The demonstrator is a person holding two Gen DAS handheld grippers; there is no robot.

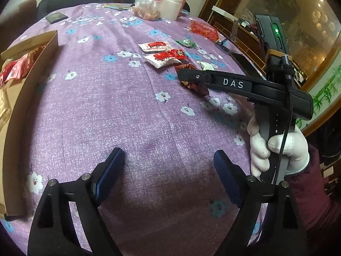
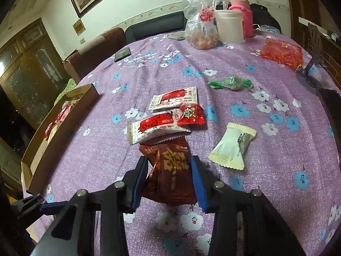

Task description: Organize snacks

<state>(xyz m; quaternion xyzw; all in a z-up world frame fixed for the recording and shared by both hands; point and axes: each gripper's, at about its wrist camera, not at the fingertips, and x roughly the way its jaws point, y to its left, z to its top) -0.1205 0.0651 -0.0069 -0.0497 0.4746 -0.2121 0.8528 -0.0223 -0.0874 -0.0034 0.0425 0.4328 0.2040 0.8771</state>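
Left gripper (image 1: 169, 160): jaws wide apart, nothing between them, above bare purple cloth at the near side of the table.
Right gripper (image 2: 169, 170): blue pads closed in against both sides of the dark red snack packet (image 2: 170, 170), packet crumpled between them; in the left wrist view the tip sits over the same packet at centre right.
Right hand (image 1: 277, 149): white glove around the gripper handle, maroon sleeve behind it.
Dark red snack packet: near centre of the table, its far edge just under the nearer white-and-red packet.
White-and-red packets (image 2: 157, 128): two, one beyond the other, just far of the held packet.
Small red packet (image 2: 191, 115): touching the right ends of those two.
White pillow packet (image 2: 232, 145): right of the held packet, apart from it.
Green wrapped sweet (image 2: 232, 83): farther off, right of centre.
Cardboard box (image 2: 64, 115): left edge of the table, red and pale wrappers inside.
Red foil bag (image 2: 281, 52): far right.
Far edge: clear plastic bag (image 2: 200, 29), white tub (image 2: 230, 25), pink-sleeved flask (image 2: 243, 15).
Table cover (image 1: 127, 117): purple cloth, blue and white flowers.
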